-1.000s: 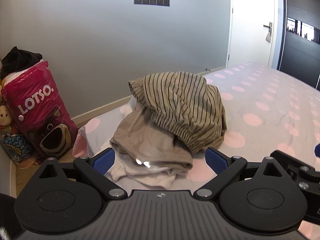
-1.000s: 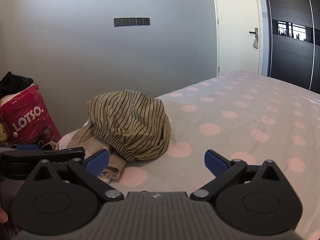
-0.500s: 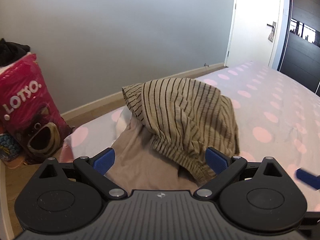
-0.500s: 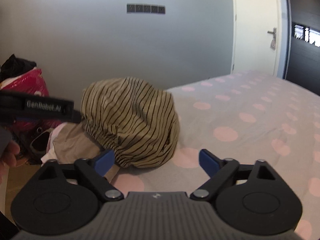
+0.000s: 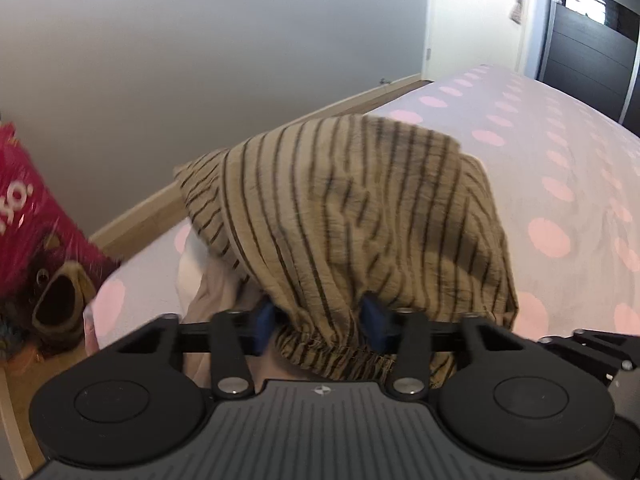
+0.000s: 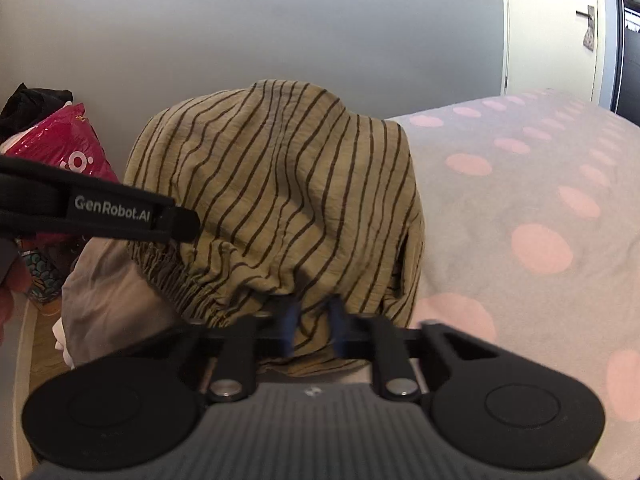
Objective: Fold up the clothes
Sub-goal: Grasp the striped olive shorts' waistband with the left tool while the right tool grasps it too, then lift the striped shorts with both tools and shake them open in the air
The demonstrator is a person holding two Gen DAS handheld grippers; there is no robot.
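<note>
A tan garment with dark stripes [image 5: 360, 216] lies bunched on top of a pile on the bed; it also shows in the right wrist view [image 6: 280, 200]. Under it lie a plain beige garment [image 6: 116, 288] and a white one [image 5: 192, 256]. My left gripper [image 5: 320, 322] is closed on the striped garment's gathered elastic hem, cloth bunched between the blue pads. My right gripper [image 6: 312, 326] is closed on the same hem further right. The left gripper's black body [image 6: 100, 208] crosses the right wrist view.
The bed [image 5: 560, 168] has a grey sheet with pink dots and stretches to the right. A red Lotso bag [image 5: 32, 240] stands on the floor at the left by the grey wall. A white door [image 6: 548, 28] and dark wardrobe stand beyond.
Both grippers have moved forward to the striped garment and closed on its hem. Earlier both were open and apart from the pile.
</note>
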